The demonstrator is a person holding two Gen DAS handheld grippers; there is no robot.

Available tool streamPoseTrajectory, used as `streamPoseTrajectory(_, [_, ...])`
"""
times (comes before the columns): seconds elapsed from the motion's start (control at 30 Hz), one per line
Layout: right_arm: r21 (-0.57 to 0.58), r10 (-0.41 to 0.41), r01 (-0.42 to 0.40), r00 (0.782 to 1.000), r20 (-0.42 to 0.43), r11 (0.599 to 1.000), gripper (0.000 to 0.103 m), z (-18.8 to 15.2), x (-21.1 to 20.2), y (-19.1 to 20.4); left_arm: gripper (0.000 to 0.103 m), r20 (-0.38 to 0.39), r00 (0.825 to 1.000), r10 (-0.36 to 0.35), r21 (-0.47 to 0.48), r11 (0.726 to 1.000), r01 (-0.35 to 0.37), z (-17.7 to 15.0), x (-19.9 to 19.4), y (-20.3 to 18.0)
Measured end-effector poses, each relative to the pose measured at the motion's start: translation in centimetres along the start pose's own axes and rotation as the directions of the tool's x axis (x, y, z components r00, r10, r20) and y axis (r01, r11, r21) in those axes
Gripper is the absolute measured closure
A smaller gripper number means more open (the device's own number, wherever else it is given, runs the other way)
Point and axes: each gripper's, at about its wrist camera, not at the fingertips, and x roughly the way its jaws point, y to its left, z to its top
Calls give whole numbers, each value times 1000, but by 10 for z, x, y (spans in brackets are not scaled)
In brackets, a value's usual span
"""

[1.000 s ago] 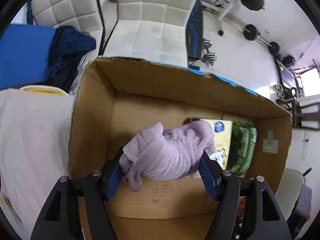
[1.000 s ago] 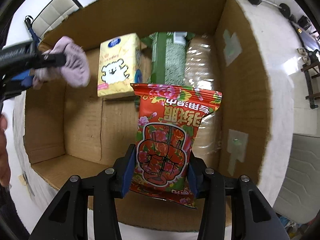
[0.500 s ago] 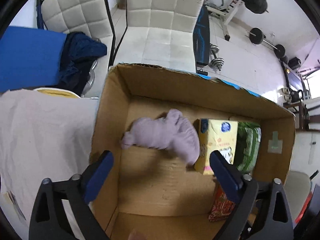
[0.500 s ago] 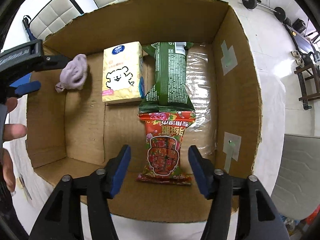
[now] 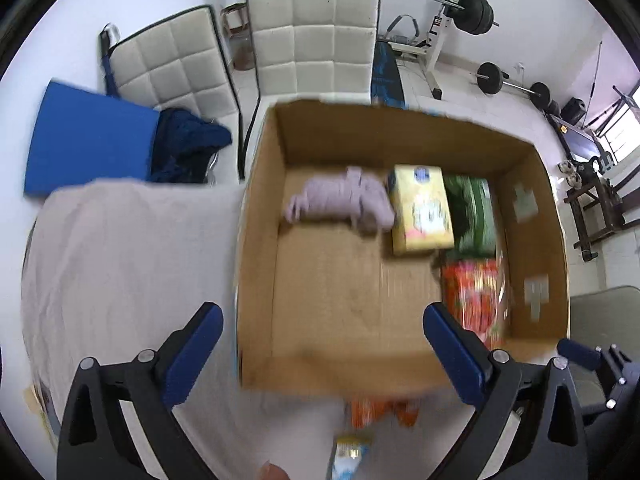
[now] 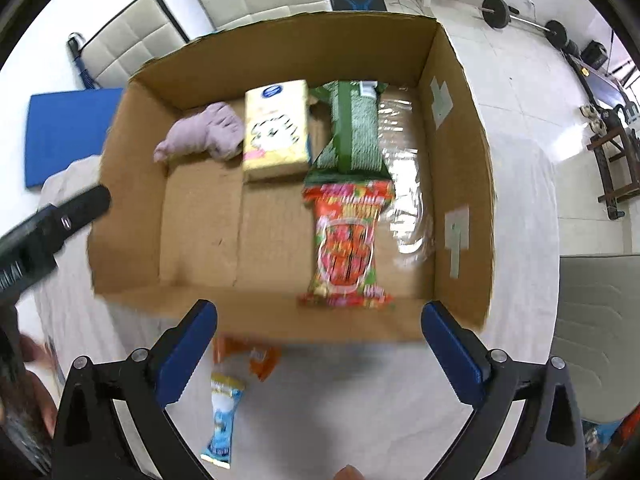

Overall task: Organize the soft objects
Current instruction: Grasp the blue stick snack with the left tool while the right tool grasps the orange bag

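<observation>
Bright even daylight; motion blur throughout; fisheye bending at edges; glare on clear wrap (image 6: 404,184).

Both grippers hover above the cardboard box (image 6: 132,208), pointing down: left gripper (image 5: 322,338) opening, right gripper (image 6: 320,332) opening, seemingly empty despite blur.

Print on the red packet (image 6: 347,240) is too blurred to read.

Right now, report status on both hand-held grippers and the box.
Left hand-held gripper open, empty; right hand-held gripper opening, empty. Purple cloth and red snack bag inside cardboard box. Small packets remain on table.
</observation>
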Motion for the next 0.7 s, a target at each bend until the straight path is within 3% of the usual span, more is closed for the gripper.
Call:
streamPoseTrajectory(0.17, [2, 25, -25, 1000, -6, 1000, 0, -48, -10, -2, 0, -49, 997, 63, 4, 998, -63, -75, -1, 1])
streamPoseTrajectory(0.33, [15, 39, -38, 997, -72, 999, 0, -92, 3, -15, 1, -196, 980, 45, 46, 998, -36, -157, 29, -8])
streamPoseTrajectory(0.47, [31, 37, -33, 991, -128, 999, 0, -115, 23, -28, 21, -282, 959, 22, 47, 999, -10, -190, 57, -18])
streamPoseTrajectory(0.57, [38, 28, -23, 989, -146, 999, 0, -124, 34, -34, 27, -328, 945, 3, 40, 999, 11, -196, 79, -24])
streamPoseTrajectory(0.7, [40, 37, -31, 988, -149, 999, 0, -125, 40, -31, 64, -370, 929, -4, 58, 998, 27, -199, 105, -35])
